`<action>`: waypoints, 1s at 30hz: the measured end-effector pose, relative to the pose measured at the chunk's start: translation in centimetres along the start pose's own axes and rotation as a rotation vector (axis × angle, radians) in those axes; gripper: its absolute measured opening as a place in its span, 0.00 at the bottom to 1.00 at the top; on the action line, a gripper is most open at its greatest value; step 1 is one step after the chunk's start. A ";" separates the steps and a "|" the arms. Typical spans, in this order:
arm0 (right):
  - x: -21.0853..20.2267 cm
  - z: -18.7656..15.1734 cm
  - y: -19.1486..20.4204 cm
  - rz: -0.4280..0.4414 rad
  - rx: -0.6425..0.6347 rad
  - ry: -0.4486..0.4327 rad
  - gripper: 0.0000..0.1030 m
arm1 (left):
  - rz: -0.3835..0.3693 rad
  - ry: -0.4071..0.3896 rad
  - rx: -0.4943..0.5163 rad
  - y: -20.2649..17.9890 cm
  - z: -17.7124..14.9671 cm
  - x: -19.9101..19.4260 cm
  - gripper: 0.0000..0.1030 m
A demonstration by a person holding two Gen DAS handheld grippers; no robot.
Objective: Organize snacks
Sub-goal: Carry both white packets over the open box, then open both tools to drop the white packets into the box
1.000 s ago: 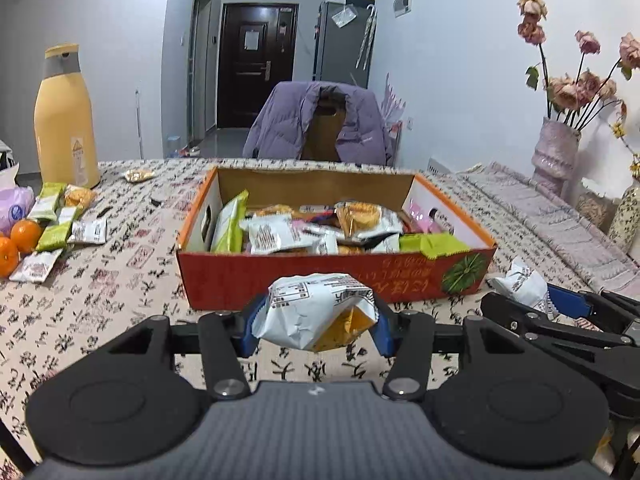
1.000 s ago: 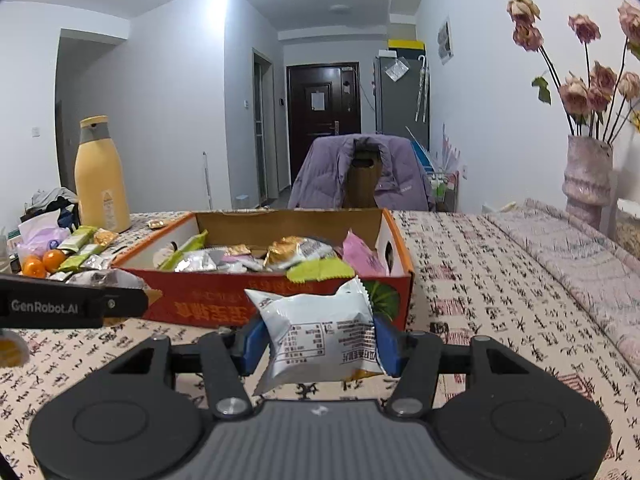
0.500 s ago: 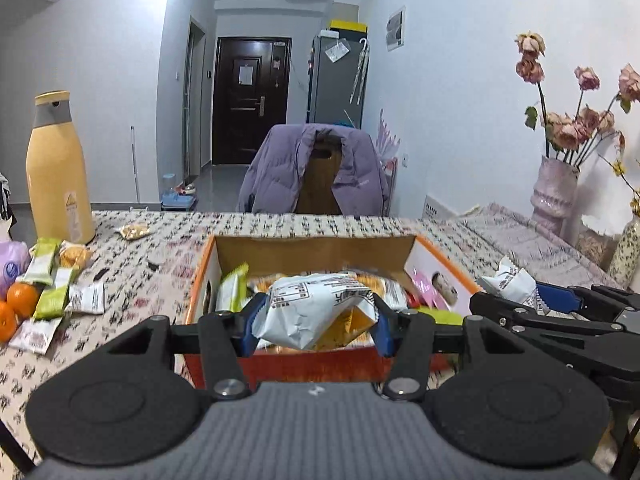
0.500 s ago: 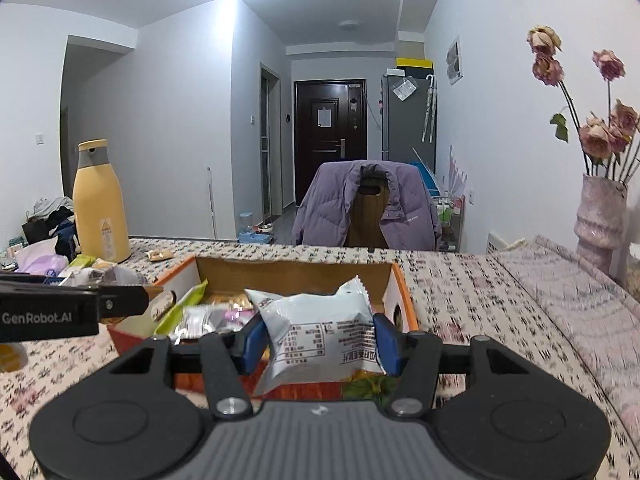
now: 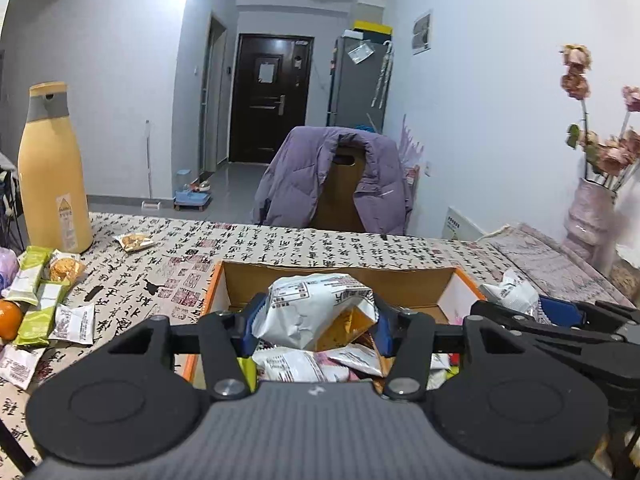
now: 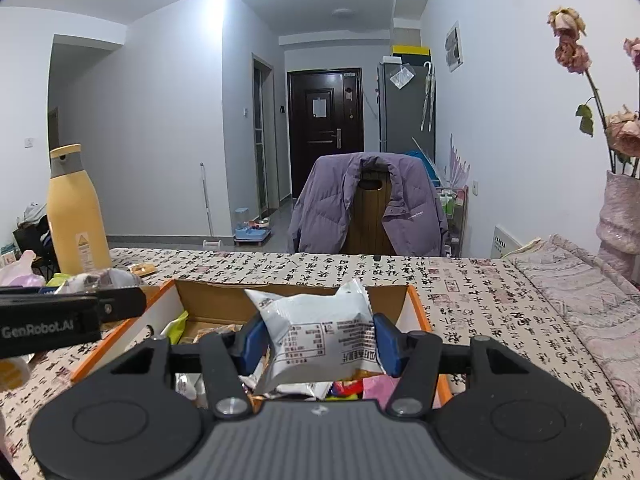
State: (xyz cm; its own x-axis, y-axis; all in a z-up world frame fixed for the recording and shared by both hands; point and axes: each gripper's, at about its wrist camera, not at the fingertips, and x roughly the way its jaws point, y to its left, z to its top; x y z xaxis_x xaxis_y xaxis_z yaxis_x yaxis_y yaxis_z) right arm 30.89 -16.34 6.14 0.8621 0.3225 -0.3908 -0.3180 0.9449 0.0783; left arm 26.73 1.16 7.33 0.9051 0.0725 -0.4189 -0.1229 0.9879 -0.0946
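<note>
Left wrist view: our left gripper [image 5: 316, 322] clamps a crumpled white snack packet [image 5: 316, 312] above the open cardboard box [image 5: 400, 280] of snacks on the patterned table [image 5: 280, 244]. Right wrist view: our right gripper [image 6: 318, 340] pinches a second white packet [image 6: 320, 328] over the same box. Loose snack bars [image 5: 38, 300] and an orange [image 5: 9, 319] lie near the table's left edge, beside a yellow bottle [image 5: 50, 172].
</note>
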 end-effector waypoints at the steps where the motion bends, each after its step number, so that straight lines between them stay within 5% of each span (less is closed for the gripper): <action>1: 0.5 0.0 0.0 -0.002 0.002 0.002 0.54 | 0.007 0.004 -0.007 0.1 0.1 0.6 0.52; 17: 4.9 -3.0 -1.7 0.014 0.025 0.018 0.59 | -0.022 0.019 0.017 1.0 -3.4 5.8 0.54; 20: 5.2 -3.1 -1.8 -0.002 0.024 0.030 0.65 | -0.019 0.008 0.016 1.2 -3.4 5.7 0.63; 22: 5.2 -3.2 -2.0 -0.005 0.036 0.035 0.81 | -0.017 -0.002 0.002 1.4 -3.4 5.4 0.96; 23: 5.1 -3.2 -2.0 -0.008 0.040 0.034 0.94 | -0.008 -0.015 -0.006 1.5 -3.3 5.3 1.00; 30: 4.3 -2.6 -1.8 -0.035 0.027 0.016 1.00 | -0.030 -0.058 -0.006 1.0 -2.4 3.9 1.00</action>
State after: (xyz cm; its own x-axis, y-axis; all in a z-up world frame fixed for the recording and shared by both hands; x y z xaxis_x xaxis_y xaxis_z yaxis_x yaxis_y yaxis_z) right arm 34.15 -16.85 1.94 0.8663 0.2882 -0.4080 -0.2764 0.9569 0.0891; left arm 29.13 2.14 3.40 0.9303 0.0508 -0.3631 -0.0978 0.9889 -0.1122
